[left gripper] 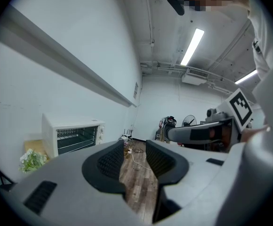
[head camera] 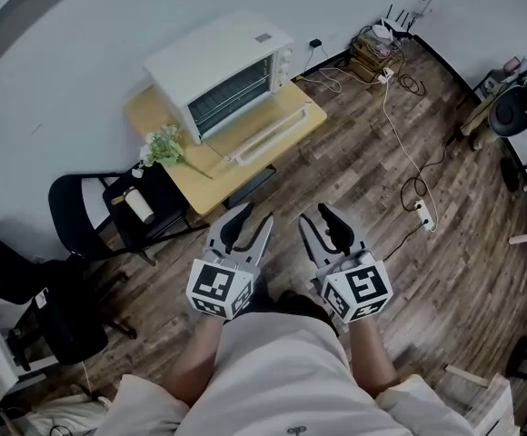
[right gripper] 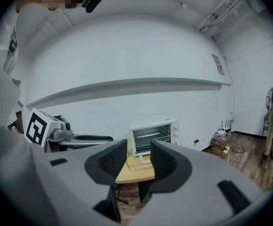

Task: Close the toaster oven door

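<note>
**A:** Where does the toaster oven (head camera: 223, 75) stand?

**B:** On a small yellow wooden table (head camera: 211, 187), with its back close to the white wall (head camera: 82, 25). Its door (head camera: 263, 132) is open and lies flat in front of it, over the table top. You can see the racks inside.

**A:** What else is on that table?

**B:** A small green plant (head camera: 162, 145) at the left corner. Just beside the table there is a black chair (head camera: 86, 212).

**A:** And the room?

**B:** The floor (head camera: 382, 162) is of dark wooden planks. A white cable (head camera: 395, 121) runs over it to a power strip (head camera: 424, 214). At the far right stands a black fan (head camera: 515, 107). A grey ledge (right gripper: 127, 86) goes along the wall above the oven.

**A:** What about the grippers?

**B:** The left gripper (head camera: 253, 216) and the right gripper (head camera: 315, 216) are side by side above the floor, well apart from the table. The jaws of each one stand apart with nothing between them. Through the gap of the right one, the oven and the table are visible.
</note>
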